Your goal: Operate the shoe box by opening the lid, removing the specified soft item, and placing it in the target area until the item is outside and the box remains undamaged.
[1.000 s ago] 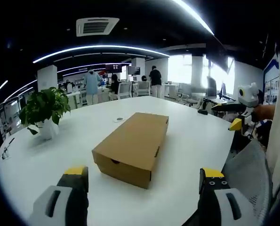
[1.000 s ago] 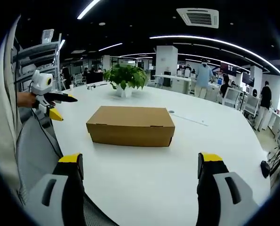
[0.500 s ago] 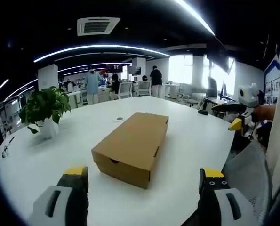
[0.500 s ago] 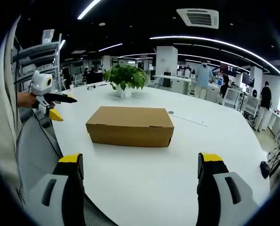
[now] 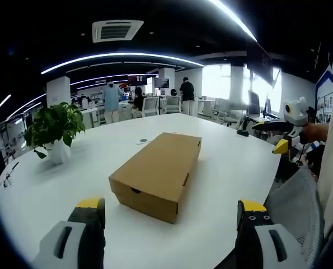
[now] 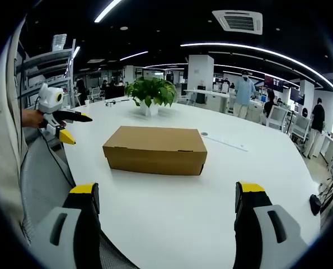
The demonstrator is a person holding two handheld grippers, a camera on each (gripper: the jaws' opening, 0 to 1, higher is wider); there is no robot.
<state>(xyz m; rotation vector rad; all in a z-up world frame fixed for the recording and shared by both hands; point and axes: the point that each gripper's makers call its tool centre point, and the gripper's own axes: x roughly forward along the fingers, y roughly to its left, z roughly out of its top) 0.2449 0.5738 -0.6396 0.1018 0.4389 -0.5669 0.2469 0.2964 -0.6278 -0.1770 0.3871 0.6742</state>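
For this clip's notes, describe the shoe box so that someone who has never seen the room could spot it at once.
Start from the large white table in the open office. The shoe box lies near its middle, well in front of the potted plant. It is a plain brown cardboard box with its lid closed, the one big boxy thing on the white surface.

No text, label, brand or number can be read anywhere; the brown shoe box (image 5: 158, 171) (image 6: 155, 149) shows plain sides, and far wall screens are too blurred.
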